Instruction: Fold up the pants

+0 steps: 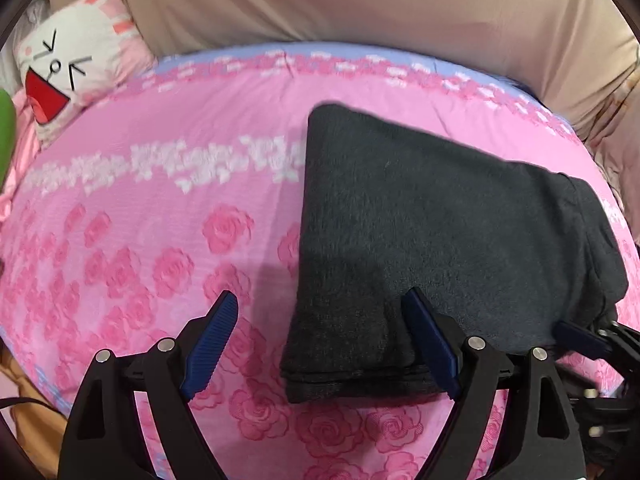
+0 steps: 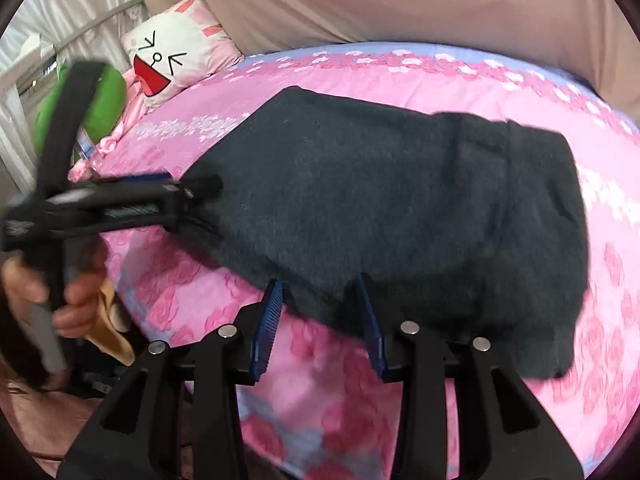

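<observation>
Fold step judged at release stage: dark pants (image 1: 440,240) lying folded on pink bedspread (image 1: 140,240), left gripper (image 1: 320,344) spread wide over near corner, right gripper (image 2: 320,320) parted, pinching nothing; next, likely another fold or withdrawal.

A bedroom in a home. A bed (image 1: 160,240) fills both views, covered with a pink sheet printed with roses. At its far left corner lies a white cartoon-rabbit pillow (image 2: 176,60) beside a green cushion (image 2: 106,100). Beige drapery (image 1: 360,4) hangs along the bed's far edge, pale curtains (image 2: 80,12) at the left.
</observation>
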Motion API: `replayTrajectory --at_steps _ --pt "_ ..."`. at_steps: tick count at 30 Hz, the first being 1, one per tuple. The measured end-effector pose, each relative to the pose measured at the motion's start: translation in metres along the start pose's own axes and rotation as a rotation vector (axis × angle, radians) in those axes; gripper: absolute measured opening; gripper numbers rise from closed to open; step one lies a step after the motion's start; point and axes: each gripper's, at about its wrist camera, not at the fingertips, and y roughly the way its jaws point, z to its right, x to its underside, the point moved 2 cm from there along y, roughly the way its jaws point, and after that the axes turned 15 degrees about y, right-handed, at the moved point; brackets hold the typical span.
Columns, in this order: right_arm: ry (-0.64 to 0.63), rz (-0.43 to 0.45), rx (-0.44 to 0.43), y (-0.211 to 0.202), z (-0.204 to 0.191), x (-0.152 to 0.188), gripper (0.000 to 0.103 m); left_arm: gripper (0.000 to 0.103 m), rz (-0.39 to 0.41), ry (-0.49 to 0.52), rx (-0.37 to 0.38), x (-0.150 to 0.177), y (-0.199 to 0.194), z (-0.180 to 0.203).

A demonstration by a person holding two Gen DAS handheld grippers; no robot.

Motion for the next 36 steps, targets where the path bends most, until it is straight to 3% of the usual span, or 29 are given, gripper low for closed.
replayTrajectory --at_steps 6,10,17,20,21,22,25,28,31,33,36 --pt "0.186 0.223 0.056 -0.061 0.041 -0.022 0.037 0.083 0.028 0.016 0.015 -0.008 -0.011 0.006" --pt "0.276 0.212 0.109 -0.057 0.072 -0.026 0.038 0.083 0.022 0.028 0.021 -0.010 -0.011 0.013" --pt "0.293 0.193 0.132 -0.040 0.079 -0.020 0.039 0.084 0.002 0.024 0.013 -0.008 -0.008 0.014" --pt "0.279 0.186 0.162 -0.033 0.079 -0.018 0.030 0.083 -0.002 0.010 0.041 -0.008 -0.006 0.012" --pt "0.271 0.192 0.154 -0.037 0.076 -0.018 0.027 0.077 0.005 0.011 0.056 -0.008 -0.008 0.012" --pt "0.263 0.203 0.136 -0.045 0.071 -0.017 0.026 0.062 0.019 0.013 0.080 -0.009 -0.013 0.013" --pt "0.235 0.217 0.128 -0.055 0.067 -0.018 0.026 0.059 0.075 0.006 0.166 -0.014 -0.032 0.010" --pt "0.267 0.178 0.168 -0.036 0.087 -0.011 0.037 0.078 0.045 0.004 0.149 -0.014 -0.022 0.010" --pt "0.357 0.206 0.099 -0.045 0.100 -0.005 0.051 0.079 -0.042 -0.035 0.115 -0.006 0.003 0.004" --pt "0.379 0.223 0.112 -0.050 0.105 -0.006 0.064 0.083 -0.042 -0.094 0.154 -0.001 0.007 -0.003" --pt "0.449 0.189 0.065 -0.045 0.120 -0.006 0.072 0.089 -0.032 -0.136 0.207 0.000 0.012 -0.011"
